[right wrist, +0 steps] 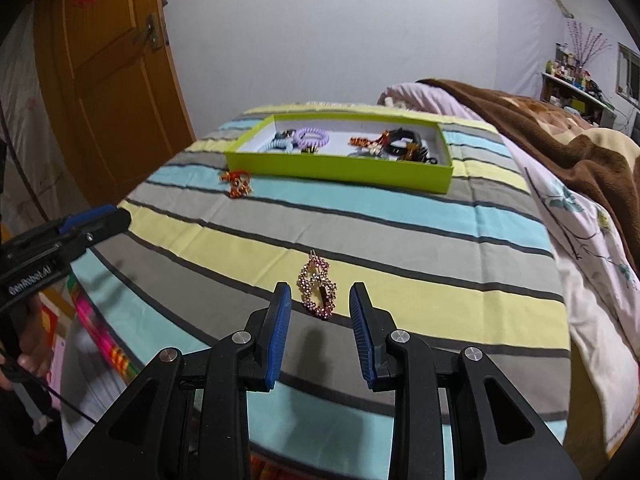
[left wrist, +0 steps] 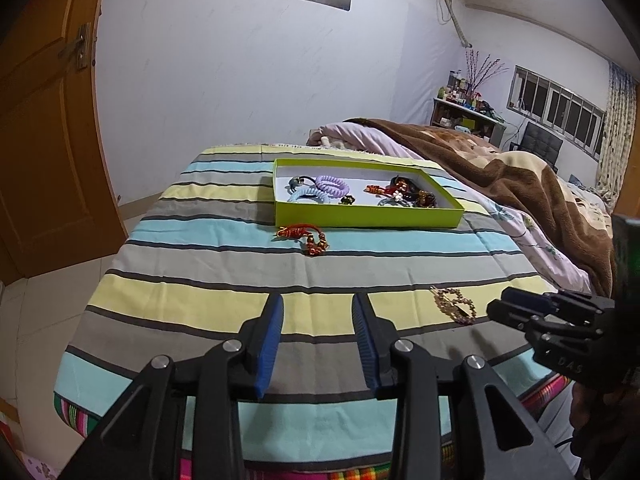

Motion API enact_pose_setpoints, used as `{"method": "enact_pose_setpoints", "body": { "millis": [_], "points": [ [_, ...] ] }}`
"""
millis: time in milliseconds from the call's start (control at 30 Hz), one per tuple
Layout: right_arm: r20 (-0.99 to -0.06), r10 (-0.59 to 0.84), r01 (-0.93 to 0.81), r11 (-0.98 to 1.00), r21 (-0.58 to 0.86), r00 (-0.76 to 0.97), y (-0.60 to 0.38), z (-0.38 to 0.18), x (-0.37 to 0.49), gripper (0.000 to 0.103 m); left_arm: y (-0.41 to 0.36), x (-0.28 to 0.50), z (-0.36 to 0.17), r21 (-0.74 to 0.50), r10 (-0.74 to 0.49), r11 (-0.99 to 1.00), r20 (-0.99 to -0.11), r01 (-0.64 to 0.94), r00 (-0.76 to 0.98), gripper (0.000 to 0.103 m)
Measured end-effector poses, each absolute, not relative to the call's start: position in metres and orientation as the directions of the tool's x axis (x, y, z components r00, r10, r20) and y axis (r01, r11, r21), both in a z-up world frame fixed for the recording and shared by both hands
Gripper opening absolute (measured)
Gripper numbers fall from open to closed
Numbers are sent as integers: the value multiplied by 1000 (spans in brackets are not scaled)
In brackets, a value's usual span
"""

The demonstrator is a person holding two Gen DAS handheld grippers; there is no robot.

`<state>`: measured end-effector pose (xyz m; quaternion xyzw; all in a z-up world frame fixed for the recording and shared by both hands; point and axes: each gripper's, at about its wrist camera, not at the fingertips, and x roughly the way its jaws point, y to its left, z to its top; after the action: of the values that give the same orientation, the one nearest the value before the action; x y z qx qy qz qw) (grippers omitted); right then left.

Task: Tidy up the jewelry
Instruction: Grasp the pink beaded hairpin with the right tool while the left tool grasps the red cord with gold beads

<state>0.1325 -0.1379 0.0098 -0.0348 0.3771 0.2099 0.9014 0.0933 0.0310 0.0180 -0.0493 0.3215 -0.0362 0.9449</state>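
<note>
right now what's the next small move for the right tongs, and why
Probably ease the right tongs forward and down until they straddle the beaded hair clip, then close. The clip lies loose on the striped cloth just ahead of the open, empty pads, outside the green box that holds the other pieces. The left tongs are open over bare cloth.

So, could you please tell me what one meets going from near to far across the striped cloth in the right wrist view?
Right gripper with its jaws open → beaded hair clip on the cloth → red and gold charm → green box holding hair ties and bracelets → wall.
</note>
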Motion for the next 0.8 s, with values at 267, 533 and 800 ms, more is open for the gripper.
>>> {"method": "enact_pose_setpoints", "body": {
  "millis": [267,533,800],
  "points": [
    [-736,325,-429,902,52,594,-123,-9,154,31,36,110,10,-134,-107,991,-622,29,775,37],
    [-768,320,-454,890,43,555,-114,-19,169,31,36,131,5,-145,-123,989,-634,39,764,38],
    [-765,318,-453,891,38,561,-114,-19,172,22,35,153,-3,-161,-139,986,-651,43,746,41]
  ]
}}
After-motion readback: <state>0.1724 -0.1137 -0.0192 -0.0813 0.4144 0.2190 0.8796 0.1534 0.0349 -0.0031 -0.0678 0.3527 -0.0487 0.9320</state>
